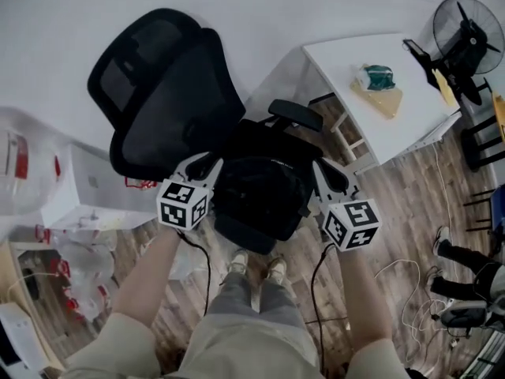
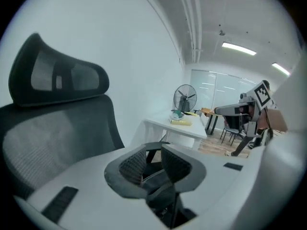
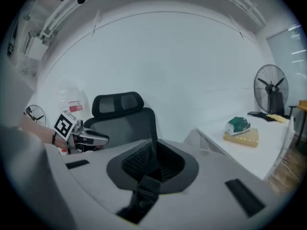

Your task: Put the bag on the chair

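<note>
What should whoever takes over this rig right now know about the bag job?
The left gripper has its fingers on a strap of the black bag, tips slightly apart.
The right gripper has its fingers pinched on a strap too.
The bag hangs between both grippers, in front of the chair; the bag hides the seat, so contact is unclear.
Done: bag gripped and brought to the chair.
Left: lower it onto the seat, then release both.
</note>
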The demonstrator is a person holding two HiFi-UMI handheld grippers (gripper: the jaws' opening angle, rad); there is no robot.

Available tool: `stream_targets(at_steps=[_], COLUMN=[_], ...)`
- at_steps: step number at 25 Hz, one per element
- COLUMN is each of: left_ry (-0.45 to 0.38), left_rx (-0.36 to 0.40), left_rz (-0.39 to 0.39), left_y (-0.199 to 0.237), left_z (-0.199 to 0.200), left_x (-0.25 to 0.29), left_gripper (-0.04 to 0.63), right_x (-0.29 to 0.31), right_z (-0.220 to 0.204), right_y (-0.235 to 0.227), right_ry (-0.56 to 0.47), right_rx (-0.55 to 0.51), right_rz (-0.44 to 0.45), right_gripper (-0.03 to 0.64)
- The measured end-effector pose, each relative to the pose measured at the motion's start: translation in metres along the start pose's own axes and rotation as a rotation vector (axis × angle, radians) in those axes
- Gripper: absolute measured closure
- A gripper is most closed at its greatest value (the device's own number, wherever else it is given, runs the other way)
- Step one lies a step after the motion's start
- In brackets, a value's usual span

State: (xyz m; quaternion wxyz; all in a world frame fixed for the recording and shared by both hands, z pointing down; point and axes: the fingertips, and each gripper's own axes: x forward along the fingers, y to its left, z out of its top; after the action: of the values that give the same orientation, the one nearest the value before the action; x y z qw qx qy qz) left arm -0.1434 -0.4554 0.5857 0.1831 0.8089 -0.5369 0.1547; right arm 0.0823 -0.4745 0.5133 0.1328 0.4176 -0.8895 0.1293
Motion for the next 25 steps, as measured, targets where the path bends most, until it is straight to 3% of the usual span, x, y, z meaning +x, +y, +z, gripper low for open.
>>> stream_targets(at_steps=[7,12,18,25], left_ry=[-0.137,-0.227,-0.321,-0.318], left_rx=[0.155,0.173,0.191,0.261], left_rz=[-0.040,-0.073,-0.095,-0.128], left_y=[-0.054,-0.086,-0.116,-0.141], left_z=[0.086,0.128,0.160,0.170], left_x=[-0.064,-0.109,-0.160,-0.196], left_gripper=[0.503,0.514,0.526,0.546], right_x=[-0.079,-0.125,-0.166,-0.200], right_z=[0.097,0.142,0.169,0.169], right_y=[0.037,0.067,0.095,0.121], right_ry=[-0.137,-0.226,-0.287,-0.307], right_rx=[-0.003,-0.034,-0.080,-0.072], right_rz=[0.042,0.073,0.093,0.144], right_gripper=[0.578,0.580,0.580,0.591])
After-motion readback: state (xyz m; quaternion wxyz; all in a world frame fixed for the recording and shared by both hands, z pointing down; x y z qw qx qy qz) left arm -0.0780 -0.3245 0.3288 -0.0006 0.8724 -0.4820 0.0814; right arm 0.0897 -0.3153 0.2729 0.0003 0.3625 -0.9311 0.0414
